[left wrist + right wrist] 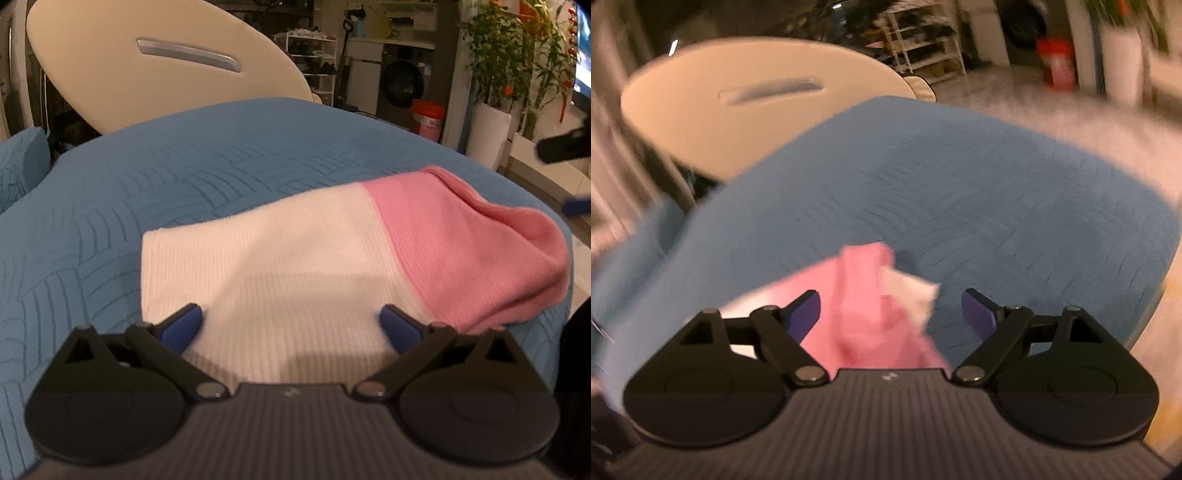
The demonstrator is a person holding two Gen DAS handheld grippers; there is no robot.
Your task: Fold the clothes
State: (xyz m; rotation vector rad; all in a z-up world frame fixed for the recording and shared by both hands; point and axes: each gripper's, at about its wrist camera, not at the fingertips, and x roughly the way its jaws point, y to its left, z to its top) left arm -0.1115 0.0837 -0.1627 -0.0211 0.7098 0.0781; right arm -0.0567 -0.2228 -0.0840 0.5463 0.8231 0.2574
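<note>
A knit garment (295, 258), white on the left and pink on the right, lies folded flat on the blue quilted bed cover (184, 166). My left gripper (291, 326) is open, its blue-padded fingers spread just over the garment's white near edge, holding nothing. In the blurred right wrist view my right gripper (891, 317) is open above the garment's rumpled pink end (864, 295), with a white bit beside it. The right gripper's black tip (561, 146) also shows at the far right of the left wrist view.
A cream headboard (147, 66) with a grey handle slot stands behind the bed. A blue pillow (22, 162) lies at the left. Past the bed are a shoe rack (314, 62), a washing machine (402, 85), an orange bucket (428, 118) and potted plants (487, 92).
</note>
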